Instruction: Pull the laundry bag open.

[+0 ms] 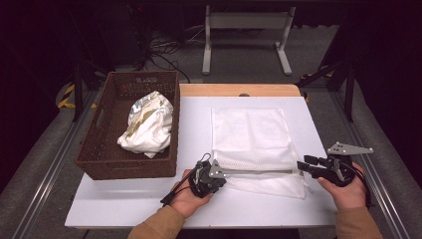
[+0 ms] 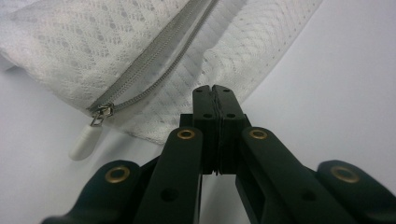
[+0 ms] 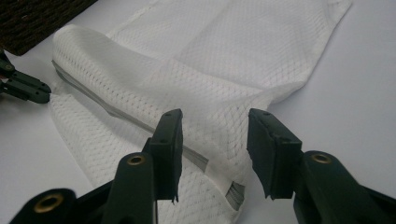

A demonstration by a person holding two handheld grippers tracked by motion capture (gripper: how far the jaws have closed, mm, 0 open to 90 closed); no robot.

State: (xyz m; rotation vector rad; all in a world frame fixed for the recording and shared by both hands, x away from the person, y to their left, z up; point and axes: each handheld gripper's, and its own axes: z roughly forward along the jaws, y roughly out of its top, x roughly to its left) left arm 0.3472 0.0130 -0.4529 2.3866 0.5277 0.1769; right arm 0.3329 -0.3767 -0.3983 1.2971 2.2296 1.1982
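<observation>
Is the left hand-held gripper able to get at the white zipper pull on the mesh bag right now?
Probably yes: the zipper pull lies bare on the table beside the shut left hand-held gripper; its jaws must open first.

White mesh-cloth bag (image 1: pixel 251 144) with grey zipper (image 2: pixel 154 70) on matt white table (image 1: pixel 124 199); brown woven wicker basket (image 1: pixel 99 149).

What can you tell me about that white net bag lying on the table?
The white mesh bag looks like thin netted fabric with a diamond weave. It lies flat and empty-looking on the white table, right of the wicker basket. A grey zipper runs along its near end, with a white pull tab at the left corner. The left gripper is shut on the fabric edge near that tab. The right gripper stands open at the bag's right corner, fabric bunched between its jaws.
</observation>
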